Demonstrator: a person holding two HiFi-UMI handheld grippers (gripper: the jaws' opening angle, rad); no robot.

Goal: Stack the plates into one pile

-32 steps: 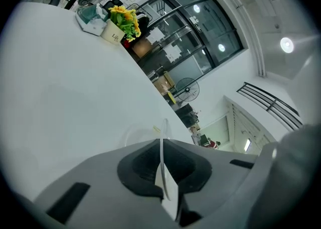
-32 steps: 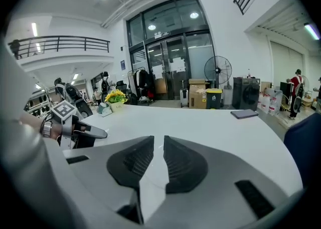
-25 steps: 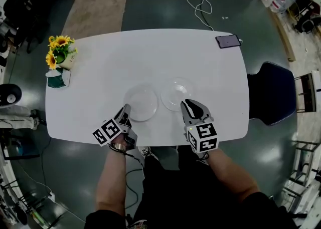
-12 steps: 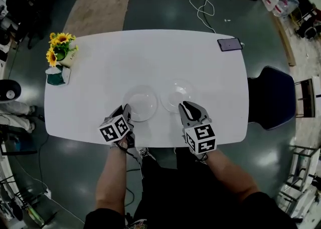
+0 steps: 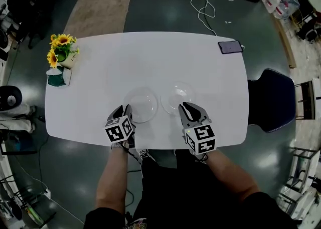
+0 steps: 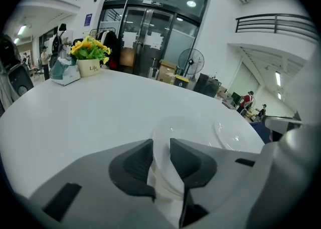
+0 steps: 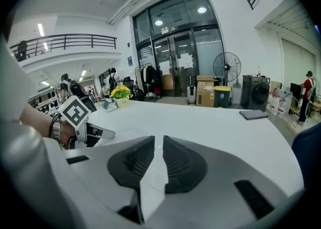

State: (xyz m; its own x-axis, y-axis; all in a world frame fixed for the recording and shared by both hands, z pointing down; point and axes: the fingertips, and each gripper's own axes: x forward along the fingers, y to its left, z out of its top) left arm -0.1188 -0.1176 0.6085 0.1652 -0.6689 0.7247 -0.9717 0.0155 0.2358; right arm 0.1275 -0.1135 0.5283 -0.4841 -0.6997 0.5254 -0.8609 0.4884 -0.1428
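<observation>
Head view, looking steeply down. A white oval bench [image 5: 150,57] carries two clear plates, unstacked and lying flat just beside each other near its 6 o'clock edge. The left plate [image 5: 143,100] lies toward 6 o'clock from the bench centre, with the right plate [image 5: 175,91] at its 3 o'clock.

The left tool [image 5: 126,110] comes in from 7 o'clock of the left plate, its tips over the near rim. In the left gripper view its jaws stand moderately wide and have just been opening. The rim of the left plate stands in the gap, and the pads do not press on it.

The right tool [image 5: 186,106] comes in from 6 o'clock of the right plate, its tips over that plate's near rim. In the right gripper view its jaws are drawn to a narrow slit. Whether the pads pinch the clear rim cannot be told.

Other items:
- A sunflower pot [image 5: 61,50] stands at the bench's 10 o'clock, with a teal pack [image 5: 56,77] touching it at its 6 o'clock.
- A phone [image 5: 230,47] lies at the bench's 2 o'clock corner.
- A dark chair [image 5: 271,97] stands on the floor at the bench's 3 o'clock.
- A rug [image 5: 98,12] lies at 11 o'clock and a white cable [image 5: 203,2] at 1 o'clock.
</observation>
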